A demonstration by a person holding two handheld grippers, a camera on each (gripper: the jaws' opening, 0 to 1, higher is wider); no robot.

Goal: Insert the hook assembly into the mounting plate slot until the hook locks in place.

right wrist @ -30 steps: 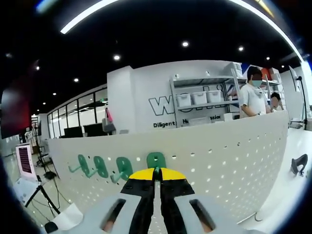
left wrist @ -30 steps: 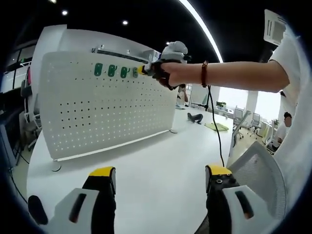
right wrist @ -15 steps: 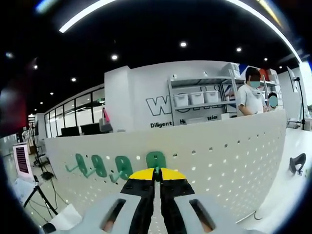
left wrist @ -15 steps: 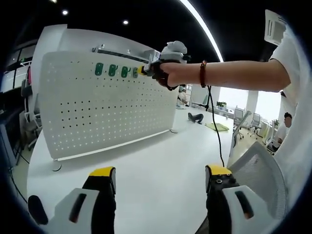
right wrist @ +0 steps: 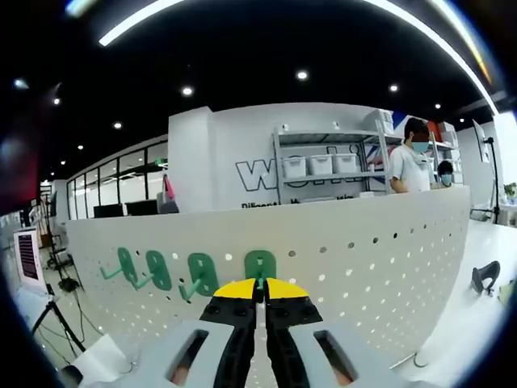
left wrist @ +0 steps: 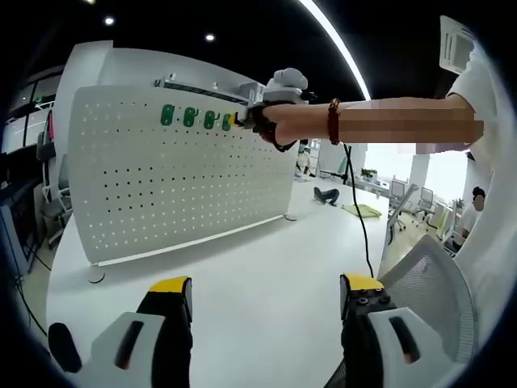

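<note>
A white pegboard mounting plate [left wrist: 178, 182] stands upright on the white table [left wrist: 266, 283]. Three green hooks [left wrist: 187, 117] hang in a row along its top. A fourth green hook [right wrist: 260, 265] sits against the plate right of the others, and my right gripper [right wrist: 259, 284] is shut on it, yellow tips pressed together. In the left gripper view that right gripper [left wrist: 242, 118] is at the top of the plate, held by a person's outstretched arm [left wrist: 380, 121]. My left gripper [left wrist: 262, 295] hangs open low over the table, nothing between its jaws.
The plate [right wrist: 380, 267] rests on small feet [left wrist: 94, 275]. A dark cable [left wrist: 359, 218] hangs from the arm. A mesh chair back [left wrist: 428, 283] is at the right. Shelves with bins [right wrist: 323, 166] and people [right wrist: 412, 162] stand behind the plate.
The right gripper with its hook has barely shifted along the plate's top; both views drifted slightly. The left gripper stays open and still.
</note>
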